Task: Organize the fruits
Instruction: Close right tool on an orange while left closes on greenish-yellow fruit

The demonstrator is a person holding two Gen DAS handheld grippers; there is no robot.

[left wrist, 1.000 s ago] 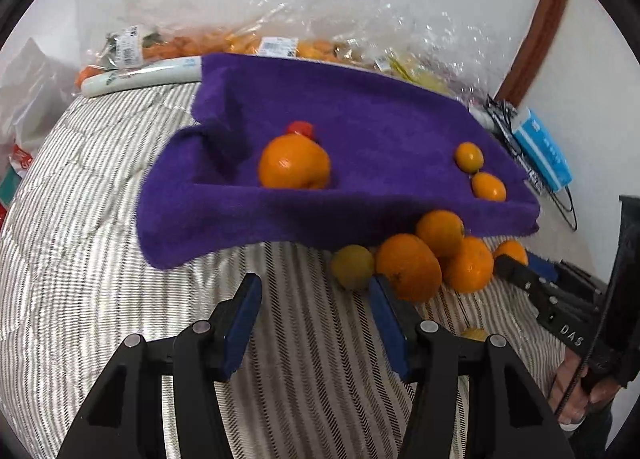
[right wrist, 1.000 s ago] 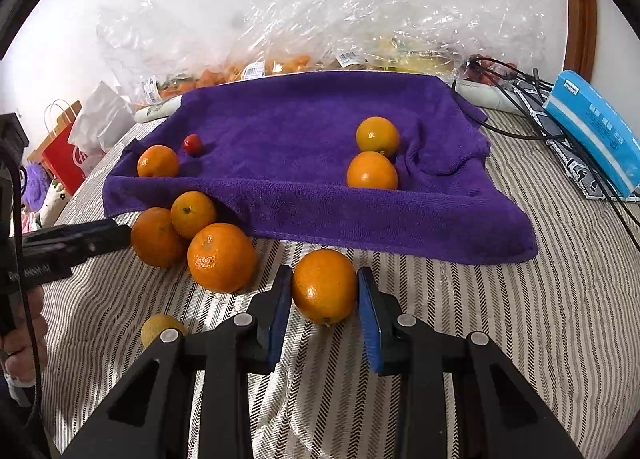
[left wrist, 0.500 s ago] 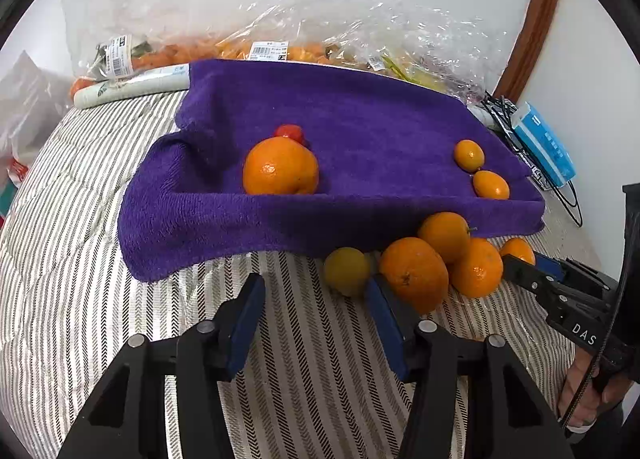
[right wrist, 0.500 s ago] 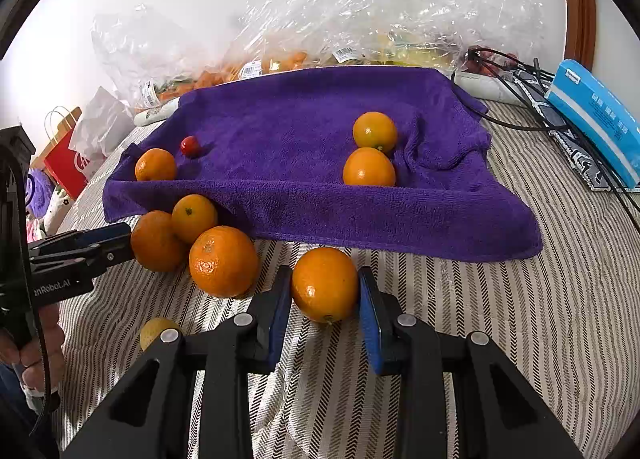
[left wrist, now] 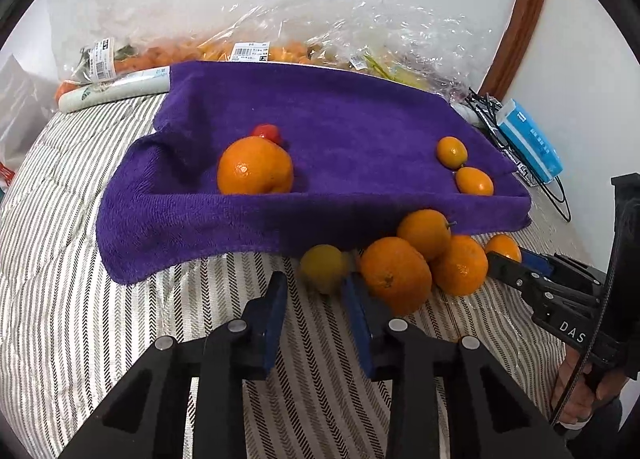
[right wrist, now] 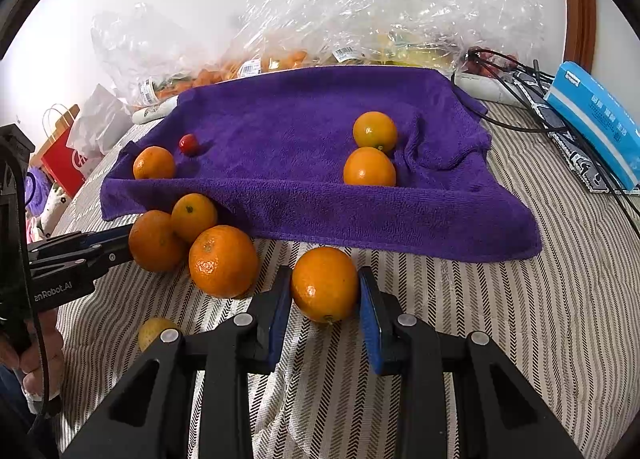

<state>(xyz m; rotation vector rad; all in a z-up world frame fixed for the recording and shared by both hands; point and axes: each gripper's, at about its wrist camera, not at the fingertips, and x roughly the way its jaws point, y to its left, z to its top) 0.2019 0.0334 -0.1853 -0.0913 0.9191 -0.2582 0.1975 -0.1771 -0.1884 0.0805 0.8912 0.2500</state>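
Striped bedcover (right wrist: 500,319): orange (right wrist: 325,283) between right gripper (right wrist: 323,301) pads.

yellow fruit (right wrist: 154,332) half behind right finger, bag labels (left wrist: 251,52) unreadable, small orange (left wrist: 503,246) partly behind right gripper (left wrist: 520,265)

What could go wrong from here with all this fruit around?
The right hand-held gripper pinches its orange only near the fingertips, so it might slip out when lifted. The left hand-held gripper has just been closing its jaws, but the yellowish fruit sits barely at the tips. One finger crowds a big orange, so a push might roll the loose pile.
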